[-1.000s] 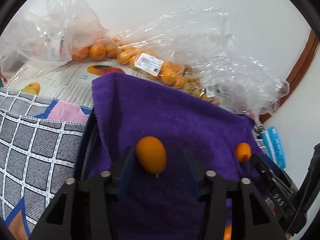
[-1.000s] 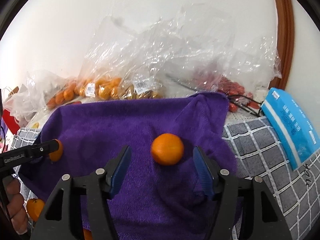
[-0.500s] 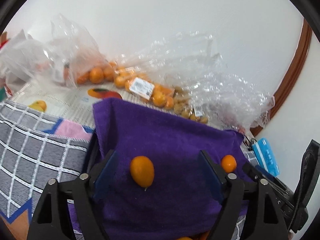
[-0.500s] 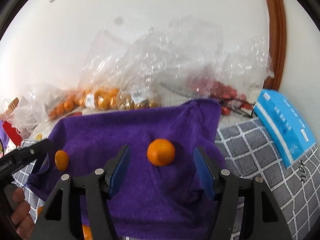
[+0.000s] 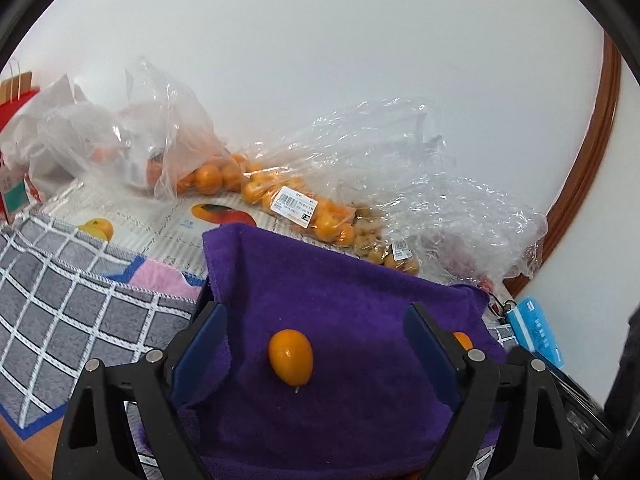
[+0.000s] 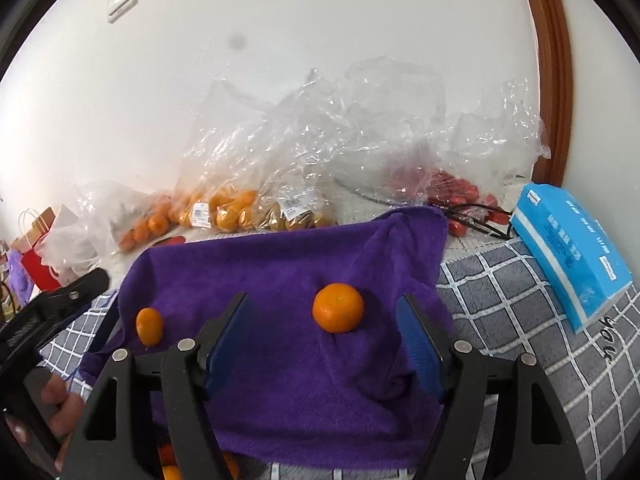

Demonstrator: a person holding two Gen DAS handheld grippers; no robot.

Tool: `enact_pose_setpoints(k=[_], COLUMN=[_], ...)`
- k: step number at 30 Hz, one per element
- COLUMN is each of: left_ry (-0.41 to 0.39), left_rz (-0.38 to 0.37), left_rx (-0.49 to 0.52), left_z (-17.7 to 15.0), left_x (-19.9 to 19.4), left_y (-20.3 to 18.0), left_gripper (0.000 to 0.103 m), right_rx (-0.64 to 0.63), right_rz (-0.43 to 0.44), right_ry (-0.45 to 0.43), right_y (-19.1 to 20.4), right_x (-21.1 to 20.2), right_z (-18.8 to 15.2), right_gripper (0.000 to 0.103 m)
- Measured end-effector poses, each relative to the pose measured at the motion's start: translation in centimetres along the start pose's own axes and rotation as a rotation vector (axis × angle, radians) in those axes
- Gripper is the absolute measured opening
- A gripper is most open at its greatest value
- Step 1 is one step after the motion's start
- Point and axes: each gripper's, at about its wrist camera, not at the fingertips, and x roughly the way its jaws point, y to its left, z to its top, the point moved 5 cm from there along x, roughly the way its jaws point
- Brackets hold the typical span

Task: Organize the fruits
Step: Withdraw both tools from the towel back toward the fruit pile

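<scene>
Two fruits lie on the purple towel [image 6: 304, 392] — an oval kumquat [image 5: 291, 357] between the left gripper [image 5: 316, 344]'s released jaws, untouched. Right gripper [image 6: 324, 344] is opening around the round mandarin [image 6: 338, 307] — pads clear of it.

Prob. a home: grocery fruit bags [image 5: 256, 184] w/ price labels, tissue pack [image 6: 568, 256], checked blanket [image 6: 520, 320].
</scene>
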Motion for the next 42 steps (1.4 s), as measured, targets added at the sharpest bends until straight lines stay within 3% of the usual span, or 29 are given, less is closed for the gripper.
enact_pose_setpoints(k=[7, 14, 17, 22, 27, 36, 42], left_ry=[-0.015, -0.048, -0.015, 0.037, 0.094, 0.139, 0.154], left_rz=[-0.017, -0.039, 0.031, 0.055, 0.090, 0.120, 0.150], left_rx=[-0.059, 0.006, 0.055, 0.051, 0.011, -0.044, -0.043], left_z=[0.3, 1.8, 1.8, -0.4, -3.6, -8.3, -8.8], left_x=[-0.9, -3.6, -4.5, -6.9, -8.7, -8.3, -8.3], left_y=[0.5, -0.7, -0.8, 1.7, 6.0, 9.7, 10.0], left_gripper=[0.078, 0.076, 0.076, 0.076, 0.076, 0.076, 0.076], right_rx=[0.004, 0.012, -0.007, -0.033, -0.049, -0.026, 0.018], right_rz=[-0.078, -0.008, 0.018, 0.059, 0.089, 0.144, 0.167], right_ry=[-0.084, 0.010, 0.029, 0.070, 0.173, 0.241, 0.248], right_y=[0.1, 1.5, 2.6, 4.6, 6.3, 7.0, 6.6], right_x=[-4.9, -7.0, -7.3, -6.4, -3.3, -0.8, -0.3], right_z=[-1.2, -3.6, -4.5, -6.6, -9.0, -10.0, -10.0], right_gripper=[0.074, 0.071, 0.067, 0.058, 0.049, 0.048, 0.042])
